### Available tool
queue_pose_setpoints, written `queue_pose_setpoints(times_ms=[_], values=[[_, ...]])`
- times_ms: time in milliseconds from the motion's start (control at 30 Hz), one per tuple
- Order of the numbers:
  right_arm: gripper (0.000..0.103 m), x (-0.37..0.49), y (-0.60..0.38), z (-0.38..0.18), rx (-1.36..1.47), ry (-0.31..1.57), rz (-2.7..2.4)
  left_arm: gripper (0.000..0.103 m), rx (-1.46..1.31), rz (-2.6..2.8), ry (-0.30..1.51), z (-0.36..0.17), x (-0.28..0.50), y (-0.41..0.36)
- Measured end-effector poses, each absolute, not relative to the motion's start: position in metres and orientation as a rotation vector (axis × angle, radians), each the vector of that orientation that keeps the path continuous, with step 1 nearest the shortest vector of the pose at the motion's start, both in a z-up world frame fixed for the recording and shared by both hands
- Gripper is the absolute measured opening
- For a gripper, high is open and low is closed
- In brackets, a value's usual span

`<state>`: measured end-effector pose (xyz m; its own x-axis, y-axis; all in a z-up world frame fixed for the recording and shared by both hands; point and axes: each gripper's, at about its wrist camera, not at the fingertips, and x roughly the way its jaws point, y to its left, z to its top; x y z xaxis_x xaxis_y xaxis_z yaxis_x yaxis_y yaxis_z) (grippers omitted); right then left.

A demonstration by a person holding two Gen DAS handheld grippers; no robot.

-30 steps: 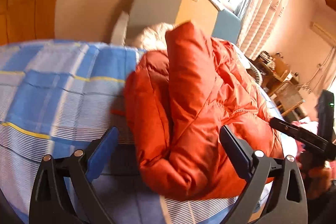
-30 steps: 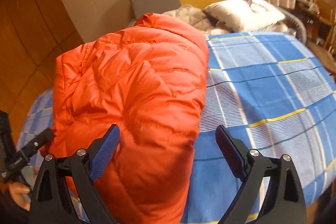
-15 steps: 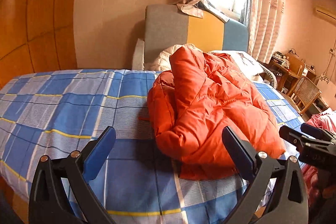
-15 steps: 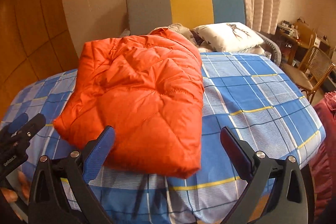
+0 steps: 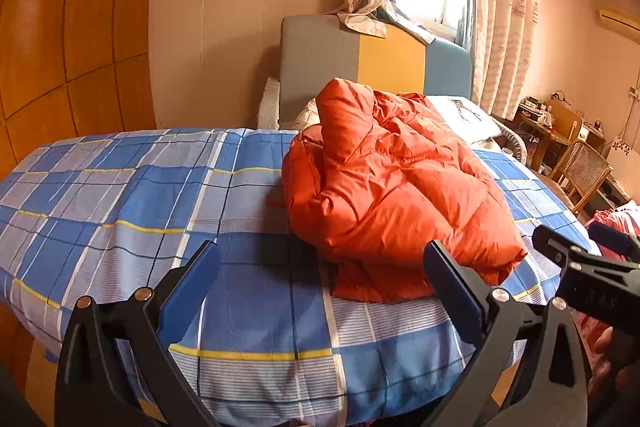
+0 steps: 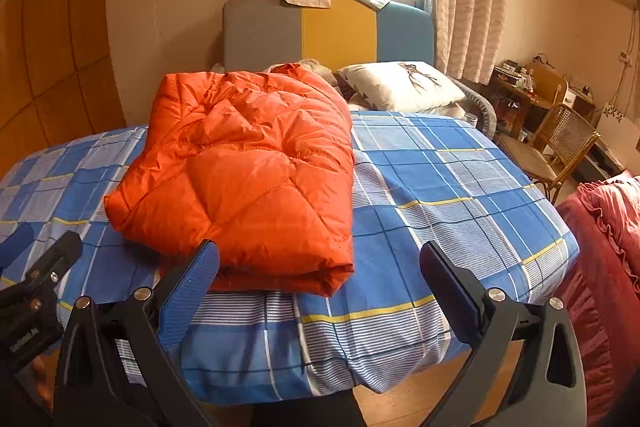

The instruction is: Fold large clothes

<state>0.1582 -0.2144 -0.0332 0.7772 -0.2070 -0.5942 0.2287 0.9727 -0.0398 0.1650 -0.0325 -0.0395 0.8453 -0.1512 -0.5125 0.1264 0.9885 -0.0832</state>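
An orange puffy down jacket (image 5: 392,195) lies folded in a bundle on the blue checked bed (image 5: 140,195). It also shows in the right wrist view (image 6: 248,167), near the bed's front edge. My left gripper (image 5: 320,279) is open and empty, held back from the bed's foot, apart from the jacket. My right gripper (image 6: 318,279) is open and empty, also off the bed's foot, just short of the jacket's folded edge. The right gripper shows at the right of the left wrist view (image 5: 584,267); the left gripper shows at the left of the right wrist view (image 6: 36,291).
A grey, yellow and blue headboard (image 6: 328,31) and a white pillow (image 6: 400,87) are at the far end. A wicker chair (image 6: 560,147) and desk stand at the right. A red quilt (image 6: 600,247) lies right of the bed. Wooden wall panels (image 5: 60,47) are on the left.
Both grippers have pulled back and away from the jacket, from right over it to beyond the bed's foot. The jacket has been left lying folded on the bed.
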Motion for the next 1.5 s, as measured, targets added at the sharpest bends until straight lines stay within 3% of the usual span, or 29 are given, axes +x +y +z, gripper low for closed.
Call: queue_pose_setpoints(times_ms=[600, 1500], values=[[0.100, 0.143, -0.202, -0.036, 0.029, 0.594, -0.266, 0.101, -0.036, -0.064, 0.472, -0.033, 0.140, -0.027], [0.100, 0.145, -0.206, -0.042, 0.041, 0.604, -0.262, 0.101, 0.008, -0.090, 0.508, -0.028, 0.138, -0.042]])
